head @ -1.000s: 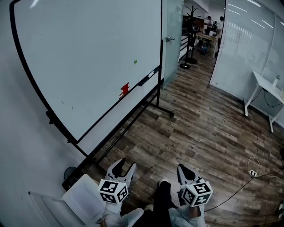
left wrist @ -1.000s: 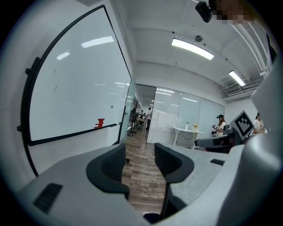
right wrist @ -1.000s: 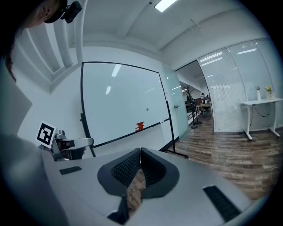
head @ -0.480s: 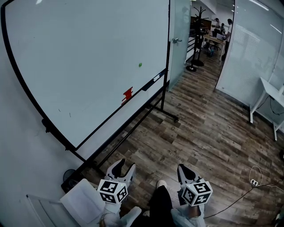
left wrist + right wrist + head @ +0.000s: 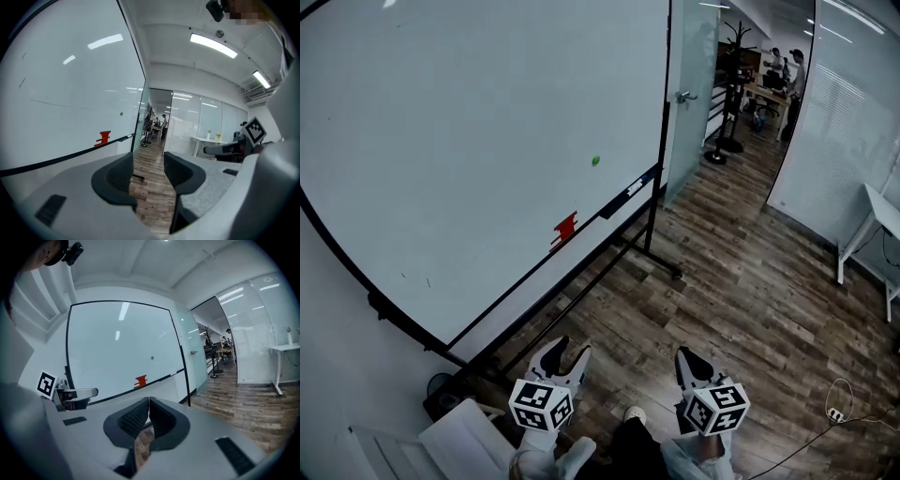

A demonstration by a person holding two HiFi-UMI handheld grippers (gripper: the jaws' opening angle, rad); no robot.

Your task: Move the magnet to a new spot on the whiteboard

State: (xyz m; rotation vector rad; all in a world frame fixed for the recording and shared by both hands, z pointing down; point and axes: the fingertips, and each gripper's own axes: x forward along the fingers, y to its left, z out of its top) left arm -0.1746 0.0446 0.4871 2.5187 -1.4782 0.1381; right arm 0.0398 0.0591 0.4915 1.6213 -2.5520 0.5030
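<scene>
Magnet and fingers are well apart. The left gripper holds its fingers moderately spread, with only wooden floor showing between them. The right gripper has its fingers closed tip to tip on nothing. Both hang low in front of the whiteboard. Up on the board's right part, the magnet is a small green round dot, so no long axis or heading can be made out. A red shape sits below and left of it, near the lower frame.
</scene>
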